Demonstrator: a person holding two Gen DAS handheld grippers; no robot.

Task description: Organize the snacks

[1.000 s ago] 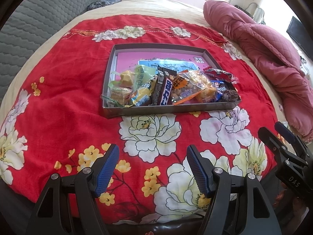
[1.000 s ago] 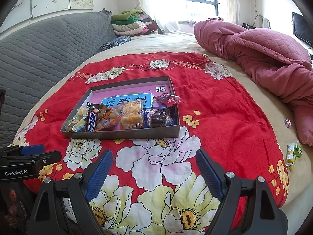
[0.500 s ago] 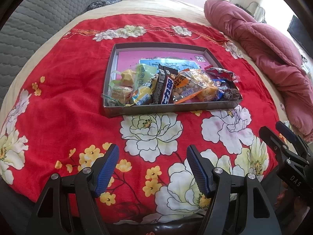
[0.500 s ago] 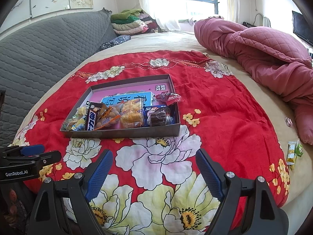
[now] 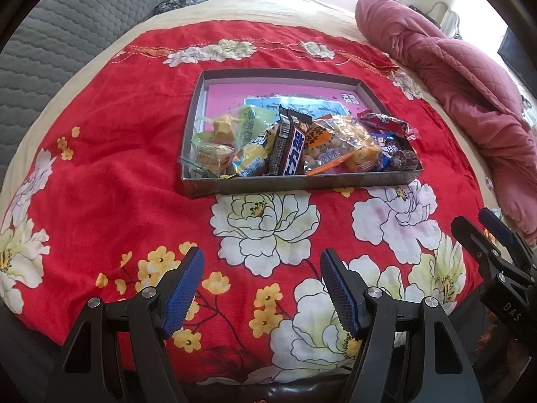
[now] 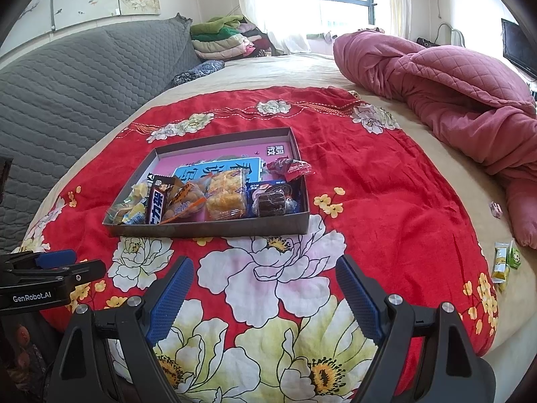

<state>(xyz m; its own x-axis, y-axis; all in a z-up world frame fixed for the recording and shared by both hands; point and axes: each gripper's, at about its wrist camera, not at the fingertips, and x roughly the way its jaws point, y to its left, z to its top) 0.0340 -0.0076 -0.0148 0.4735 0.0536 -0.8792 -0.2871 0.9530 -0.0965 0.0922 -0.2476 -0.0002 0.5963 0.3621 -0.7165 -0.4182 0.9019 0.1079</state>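
A: Both jaws spread wide, nothing between them. Left gripper (image 5: 261, 282) and right gripper (image 6: 265, 288) hang over the red flowered bedspread (image 6: 386, 201), well short of the shallow grey cardboard box tray (image 5: 302, 186).

B: Snacks?

A: Most sit in that tray, bunched along its near wall. Dark brown chocolate bar w/ white lettering (image 5: 288, 149), clear bag of orange-yellow puffs (image 6: 225, 194), dark cookie in blue wrapper (image 6: 272, 198), red crinkly packet (image 6: 290, 168) lying over the right rim. Back half of the tray shows bare pink lining.

B: How far along?

A: Looks mostly done, I'd say. Still out: small yellow-green packets (image 6: 503, 262) on the beige sheet at the right bed edge, well apart from the tray, plus a tiny pink-white piece (image 6: 496, 209) farther back, too small to ID.

B: Bar's orientation?

A: Long axis runs near-to-far across the tray, propped on the other packs, far end raised. Tray's long side runs left-right across both views.
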